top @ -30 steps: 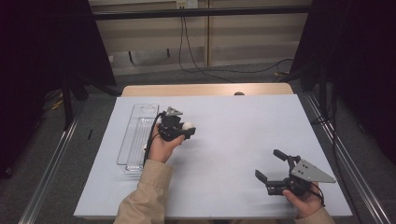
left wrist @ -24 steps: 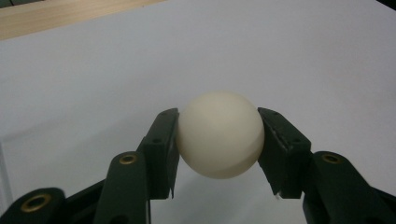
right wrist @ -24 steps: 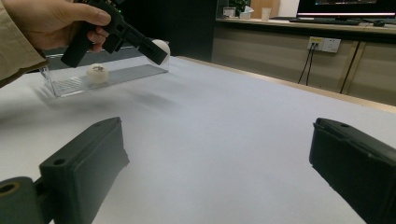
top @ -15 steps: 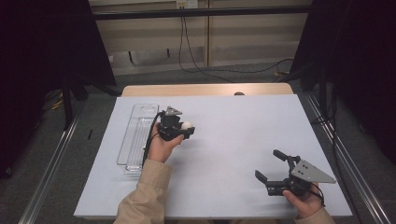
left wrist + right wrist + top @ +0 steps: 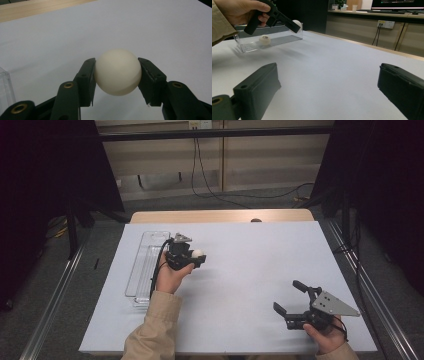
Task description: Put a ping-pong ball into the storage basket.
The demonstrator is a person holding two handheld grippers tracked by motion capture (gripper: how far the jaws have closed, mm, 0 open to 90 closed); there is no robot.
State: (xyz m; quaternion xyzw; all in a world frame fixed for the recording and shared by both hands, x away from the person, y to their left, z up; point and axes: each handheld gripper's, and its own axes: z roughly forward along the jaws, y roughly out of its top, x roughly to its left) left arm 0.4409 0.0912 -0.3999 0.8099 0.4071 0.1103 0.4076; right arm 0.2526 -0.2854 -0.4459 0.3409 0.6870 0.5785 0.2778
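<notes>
Clear tray (image 5: pixel 142 270): a long transparent box is laid along the left side of the worktop (image 5: pixel 250 265); it serves as the landmark here.
Ball in tray (image 5: pixel 264 40): a second pale ball is seen through the tray's wall in the right gripper view, resting on the tray floor.
Left hand-held gripper (image 5: pixel 199 256): it is held just to the right of the tray, raised off the worktop and pointed away from the tray toward the middle of the sheet.
Left jaws: they are pinched on the white ball (image 5: pixel 117 72), one pad pressed against each side of it.
White ball: it is carried between those pads, just right of the tray and clear of the white surface beneath it.
Sleeve (image 5: pixel 152 330): a beige sleeve is seen below the tray's near end.
Right hand-held gripper (image 5: pixel 291 298): it is held well to the right of the tray, near the worktop's front edge.
Right jaws: they are spread wide, and only bare worktop is seen between them.
</notes>
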